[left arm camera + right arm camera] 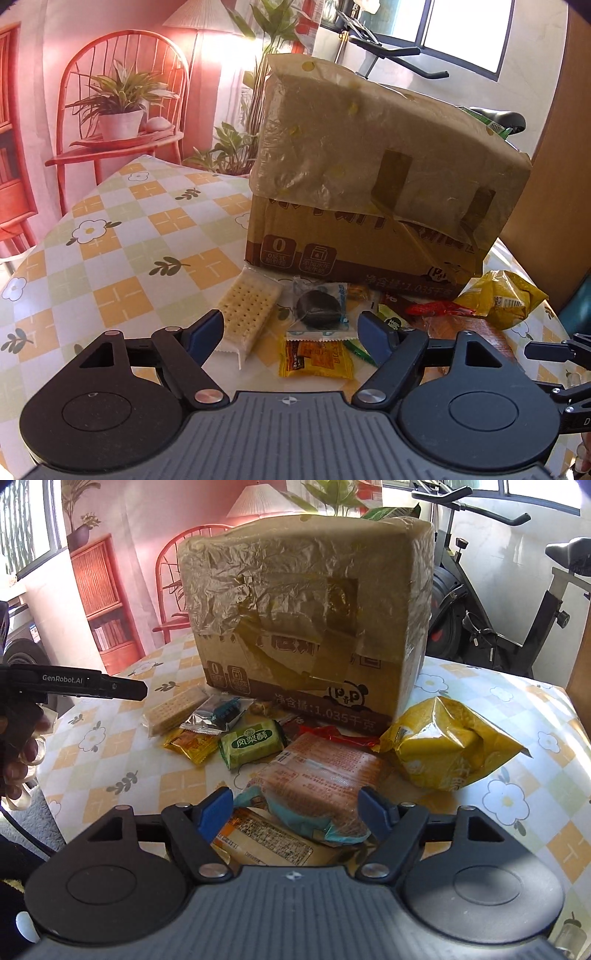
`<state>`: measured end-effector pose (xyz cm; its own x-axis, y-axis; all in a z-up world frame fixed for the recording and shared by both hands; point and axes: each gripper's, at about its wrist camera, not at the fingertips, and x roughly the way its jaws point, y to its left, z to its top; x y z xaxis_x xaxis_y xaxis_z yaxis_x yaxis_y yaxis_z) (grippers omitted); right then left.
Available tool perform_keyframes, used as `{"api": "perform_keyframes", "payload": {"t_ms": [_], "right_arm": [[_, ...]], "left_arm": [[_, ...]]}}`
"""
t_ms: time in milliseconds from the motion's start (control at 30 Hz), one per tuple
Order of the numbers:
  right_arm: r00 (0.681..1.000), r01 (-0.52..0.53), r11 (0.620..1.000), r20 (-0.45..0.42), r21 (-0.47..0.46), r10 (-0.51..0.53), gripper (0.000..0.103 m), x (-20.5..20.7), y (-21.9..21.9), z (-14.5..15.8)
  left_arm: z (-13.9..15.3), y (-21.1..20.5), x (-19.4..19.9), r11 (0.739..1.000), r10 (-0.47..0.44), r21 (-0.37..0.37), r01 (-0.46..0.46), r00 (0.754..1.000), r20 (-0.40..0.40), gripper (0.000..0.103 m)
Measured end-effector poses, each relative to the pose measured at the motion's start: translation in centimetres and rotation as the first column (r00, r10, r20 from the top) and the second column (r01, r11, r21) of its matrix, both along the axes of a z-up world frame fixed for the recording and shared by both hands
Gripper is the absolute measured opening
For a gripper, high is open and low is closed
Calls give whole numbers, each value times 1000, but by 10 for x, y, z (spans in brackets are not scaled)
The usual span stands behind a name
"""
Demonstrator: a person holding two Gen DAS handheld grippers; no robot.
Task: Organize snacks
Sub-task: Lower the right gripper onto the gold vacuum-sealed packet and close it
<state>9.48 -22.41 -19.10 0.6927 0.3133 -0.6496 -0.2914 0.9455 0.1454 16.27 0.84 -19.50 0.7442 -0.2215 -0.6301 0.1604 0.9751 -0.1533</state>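
Observation:
A taped cardboard box (369,184) stands on the checked tablecloth, also in the right wrist view (306,620). Loose snacks lie before it: a cracker pack (247,310), a dark cookie in clear wrap (317,306), a yellow-orange sachet (314,360), a yellow bag (506,295). My left gripper (291,334) is open and empty, just short of the cracker pack and cookie. My right gripper (297,810) is open, its fingers either side of an orange pack with a teal end (317,782). A green pastry pack (253,744) and the yellow bag (443,749) lie beyond.
The table (110,258) has its left edge near a red chair with a potted plant (118,107). An exercise bike (517,609) stands behind the table on the right. The left gripper's finger (110,686) shows at the left of the right wrist view.

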Motion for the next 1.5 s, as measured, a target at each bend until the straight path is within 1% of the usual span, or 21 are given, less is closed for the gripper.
{"api": "perform_keyframes", "payload": {"t_ms": [67,167,233,333,433,500,567,633,700,800,833,900,1000,1067,1100,1133,1300,1367,1500], "right_arm": [[1000,-8,1000,-14,0,8,77,-6,5,1],[998,-47,999,-50,9,47,77,-16,17,0],[992,-87,996,-92,-6,86,77,-22,34,-7],[979,-116,992,-165,38,121,76,-27,49,-17],[967,-79,996,-239,46,87,76,-24,60,-26],[963,-50,997,-263,60,64,76,-21,63,-29],[956,-25,998,-289,57,41,76,-18,67,-32],[951,-11,1000,-309,27,19,76,-14,78,-37],[955,-23,999,-295,-29,14,76,-13,89,-38],[967,-65,984,-253,-164,22,68,-14,108,-41],[970,-75,980,-241,-185,29,66,-15,112,-42],[973,-78,979,-227,-186,34,64,-16,114,-44],[976,-88,980,-214,-178,49,57,-15,113,-43],[981,-94,981,-182,-168,63,52,-16,115,-39],[984,-92,981,-166,-170,64,22,-15,115,-37],[987,-82,981,-152,-175,55,13,-14,115,-35],[986,-78,987,-155,-140,56,13,-4,112,-40],[985,-82,988,-161,-132,61,13,-2,111,-42],[987,-90,987,-142,-133,71,13,3,113,-44]], "left_arm": [[-1,2,-4,1000,0,-3,0,1000,-6,81],[-4,6,-13,1000,2,-2,-2,1000,-5,81],[-7,9,-19,1000,1,-14,-1,1000,-14,81],[-12,7,-29,1000,-4,7,4,1000,-23,80],[-12,8,-36,1000,-12,15,12,1000,-14,80],[-11,10,-39,1000,-13,10,13,1000,-3,80],[-10,12,-41,1000,-5,0,5,1000,5,80],[-10,15,-41,1000,5,-12,-5,1000,8,80],[-10,16,-42,1000,12,-18,-12,1000,12,80],[-10,18,-42,1000,17,-24,-16,1000,12,80],[-10,18,-42,1000,17,-24,-17,1000,13,80],[-11,18,-42,999,22,-27,-21,1000,14,80],[-13,21,-40,999,34,-36,-34,999,6,80],[-13,21,-39,999,37,-38,-37,999,6,80],[-13,21,-39,999,36,-37,-36,999,5,80],[-12,20,-38,999,33,-37,-33,999,5,80],[-12,17,-41,1000,11,-28,-11,1000,8,80],[-12,17,-42,1000,14,-26,-14,1000,8,80],[-12,19,-41,999,25,-25,-25,1000,3,80]]}}
